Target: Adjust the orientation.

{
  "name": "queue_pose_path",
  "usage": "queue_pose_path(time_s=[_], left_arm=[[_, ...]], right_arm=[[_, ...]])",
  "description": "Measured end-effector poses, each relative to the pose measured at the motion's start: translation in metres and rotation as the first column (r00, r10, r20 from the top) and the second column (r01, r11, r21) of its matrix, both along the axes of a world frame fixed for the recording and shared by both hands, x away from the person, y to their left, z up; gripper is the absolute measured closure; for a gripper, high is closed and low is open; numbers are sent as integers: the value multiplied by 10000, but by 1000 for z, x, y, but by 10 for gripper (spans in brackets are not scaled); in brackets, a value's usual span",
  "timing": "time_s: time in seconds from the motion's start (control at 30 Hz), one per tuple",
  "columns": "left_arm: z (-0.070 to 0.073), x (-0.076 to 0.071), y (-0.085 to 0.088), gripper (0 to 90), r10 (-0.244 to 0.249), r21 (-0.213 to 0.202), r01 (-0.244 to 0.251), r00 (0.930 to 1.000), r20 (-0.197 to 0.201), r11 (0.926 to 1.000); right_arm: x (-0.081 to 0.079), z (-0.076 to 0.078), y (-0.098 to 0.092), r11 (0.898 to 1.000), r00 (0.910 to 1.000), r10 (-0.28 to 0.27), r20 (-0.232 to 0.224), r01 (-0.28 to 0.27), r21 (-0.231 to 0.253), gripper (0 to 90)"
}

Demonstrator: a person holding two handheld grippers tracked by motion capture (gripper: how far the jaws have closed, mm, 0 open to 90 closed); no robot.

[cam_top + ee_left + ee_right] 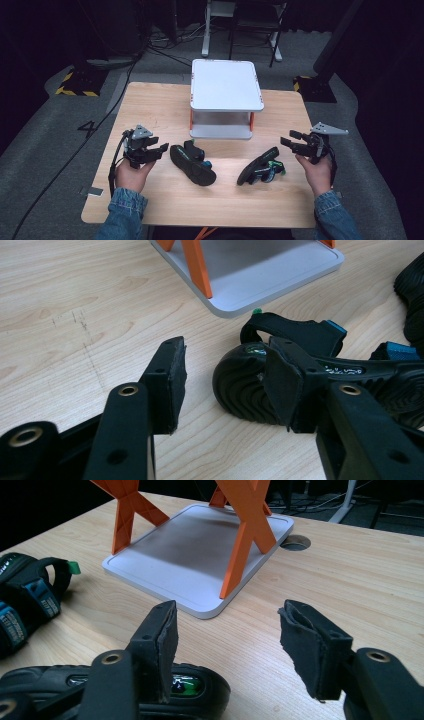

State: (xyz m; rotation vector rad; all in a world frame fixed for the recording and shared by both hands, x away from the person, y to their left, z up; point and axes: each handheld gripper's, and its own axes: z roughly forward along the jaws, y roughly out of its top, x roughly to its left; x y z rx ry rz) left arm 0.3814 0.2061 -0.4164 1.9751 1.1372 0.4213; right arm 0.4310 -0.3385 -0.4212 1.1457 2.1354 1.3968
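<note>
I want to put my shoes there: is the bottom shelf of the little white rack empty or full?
Empty. The bottom shelf shows bare white between the orange legs.

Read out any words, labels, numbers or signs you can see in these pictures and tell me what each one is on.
"4": large dark numeral on the grey floor left of the table.
White lettering on the side of the left sandal: too small and blurred to read.
Pale print on the blue straps of the sandal in the right gripper view: too blurred to read.
Nothing readable on the white shelf.
</note>
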Motion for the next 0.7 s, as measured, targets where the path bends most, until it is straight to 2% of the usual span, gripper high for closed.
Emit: queue_pose_path(time_s=[0.07, 0.33, 0.43, 0.53, 0.7], left_arm=[[0, 0, 1, 502, 6, -45, -6, 10000, -16, 10000], [1, 3, -5, 487, -100, -125, 99, 9999, -54, 9999], [2, 6, -11, 488, -339, -227, 338, 9994, -39, 9992], [2, 7, -16, 488, -553, -510, 549, 9984, -72, 9972], [5, 11, -31, 488, -1042, -631, 1032, 9945, -130, 9927]], right_arm=[[-1, 1, 0, 9999, 10000, 4, -48, -3, 137, 402], [-4, 1, -1, 10000, 10000, 61, 5, -61, 12, 389], [-6, 1, -4, 10000, 10000, -17, -36, 17, 5, 384], [-8, 1, -8, 9999, 9999, -123, -23, 123, 17, 382], [-12, 0, -12, 9997, 9997, -216, -63, 215, -82, 380]])
